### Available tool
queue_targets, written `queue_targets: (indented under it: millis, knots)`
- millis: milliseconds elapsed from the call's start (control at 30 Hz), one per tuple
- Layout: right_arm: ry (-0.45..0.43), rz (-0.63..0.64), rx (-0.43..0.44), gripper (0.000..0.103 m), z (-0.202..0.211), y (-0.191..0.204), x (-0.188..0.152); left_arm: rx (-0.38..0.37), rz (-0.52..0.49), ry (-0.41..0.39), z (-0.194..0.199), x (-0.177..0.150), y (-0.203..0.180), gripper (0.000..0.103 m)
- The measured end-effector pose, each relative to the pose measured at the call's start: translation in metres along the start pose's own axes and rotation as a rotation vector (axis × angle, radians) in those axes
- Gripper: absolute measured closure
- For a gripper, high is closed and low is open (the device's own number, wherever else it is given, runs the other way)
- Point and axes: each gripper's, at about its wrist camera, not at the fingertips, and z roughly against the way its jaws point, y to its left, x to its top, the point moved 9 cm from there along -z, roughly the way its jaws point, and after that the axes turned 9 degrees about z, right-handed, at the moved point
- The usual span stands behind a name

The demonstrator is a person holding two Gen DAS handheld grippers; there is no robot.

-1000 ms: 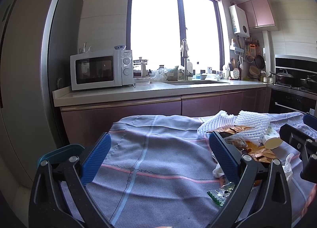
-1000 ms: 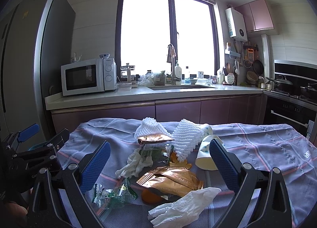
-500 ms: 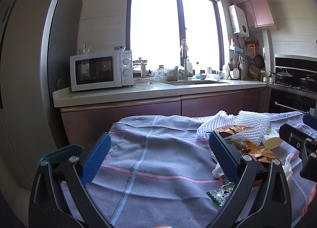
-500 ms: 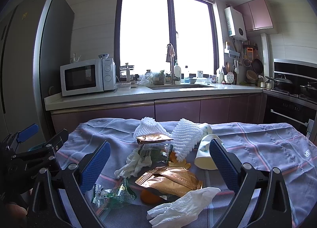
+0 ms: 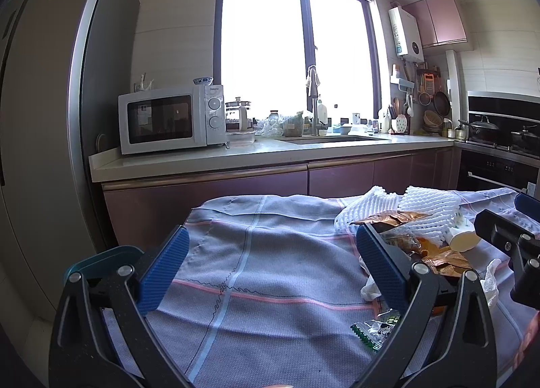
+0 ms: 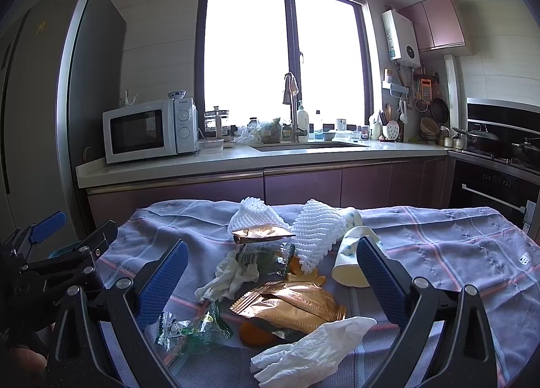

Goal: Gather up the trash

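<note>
While nothing has shifted since before, both grippers [image 5: 270,266] [image 6: 270,273] hover agape over the trash pile [image 6: 280,273].

Little has shifted. In the right wrist view the whole scene has slid slightly left and down — the microwave [image 6: 150,131] sits a touch nearer the left edge than a second ago, and the gold wrapper [image 6: 287,303] and white glove [image 6: 314,347] lie marginally lower left between the fingers. The left wrist view is practically unchanged — its microwave [image 5: 170,124] sits a hair lower left.
</note>
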Motion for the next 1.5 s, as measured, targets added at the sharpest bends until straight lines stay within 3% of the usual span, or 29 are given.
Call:
queue_targets:
  millis: [733, 1033, 1200, 1367, 1500]
  knots:
    - [0.022, -0.026, 0.019, 0.007, -0.003, -0.004, -0.008, -0.014, -0.013, 0.028, -0.007, -0.008, -0.005, 0.006]
    - [0.155, -0.079, 0.021, 0.007, -0.013, -0.032, -0.039, -0.123, -0.076, 0.181, -0.026, -0.037, -0.024, 0.006]
    - [0.238, -0.144, 0.08, 0.007, -0.012, -0.044, -0.065, -0.227, -0.119, 0.274, -0.03, -0.057, -0.04, 0.006]
    - [0.306, -0.199, 0.149, 0.017, -0.012, -0.045, -0.085, -0.325, -0.157, 0.357, -0.027, -0.078, -0.057, 0.006]
    - [0.361, -0.26, 0.222, 0.047, -0.017, -0.039, -0.098, -0.37, -0.179, 0.42, -0.029, -0.095, -0.068, 0.006]
